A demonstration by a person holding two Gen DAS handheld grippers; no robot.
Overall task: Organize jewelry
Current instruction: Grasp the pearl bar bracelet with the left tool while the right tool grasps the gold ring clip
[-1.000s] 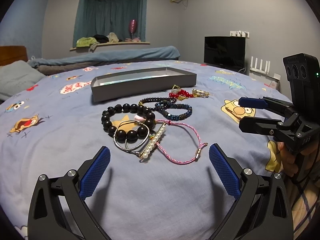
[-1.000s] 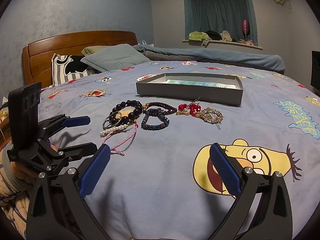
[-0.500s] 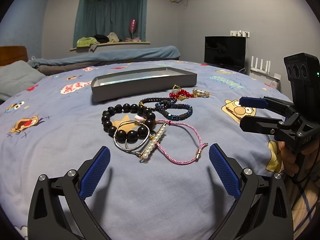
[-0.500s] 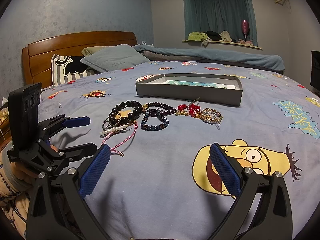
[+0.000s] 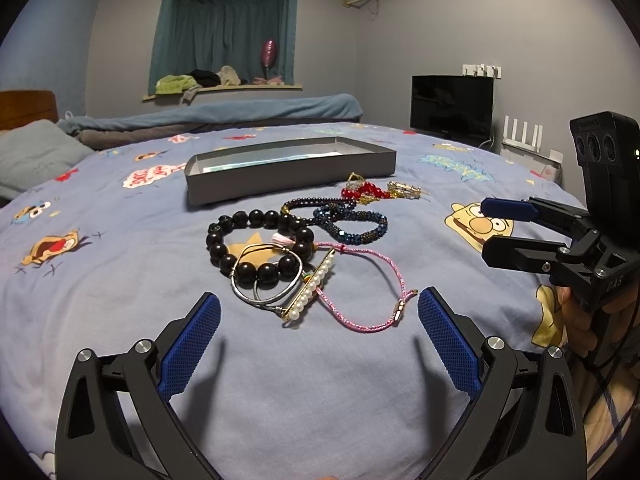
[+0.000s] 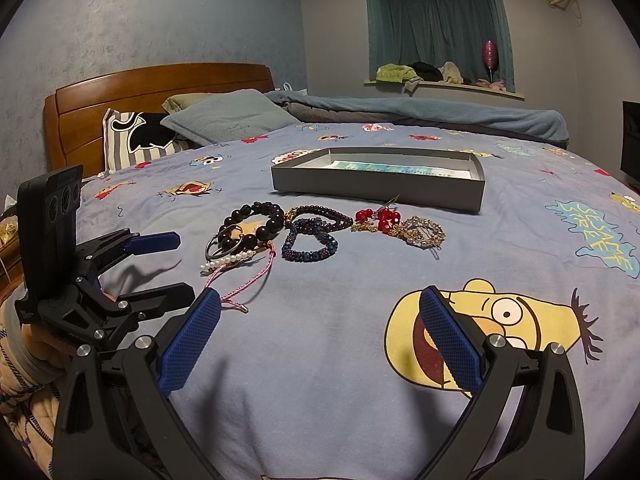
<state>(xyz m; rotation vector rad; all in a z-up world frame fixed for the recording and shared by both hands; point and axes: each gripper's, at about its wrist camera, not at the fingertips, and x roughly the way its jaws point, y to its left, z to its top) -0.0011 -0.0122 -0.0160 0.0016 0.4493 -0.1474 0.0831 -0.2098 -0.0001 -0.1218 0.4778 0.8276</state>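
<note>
A heap of jewelry lies on the blue cartoon bedsheet: a black bead bracelet, a silver bangle, a pearl bar, a pink cord bracelet, a dark blue beaded bracelet, red beads and a gold piece. A shallow grey box stands open behind them. My left gripper is open and empty just in front of the pearl bar. My right gripper is open and empty, short of the heap; it also shows in the left wrist view.
Pillows and a wooden headboard are at the far left of the bed. A folded blue blanket lies along the far edge. A TV stands beyond the bed at the right.
</note>
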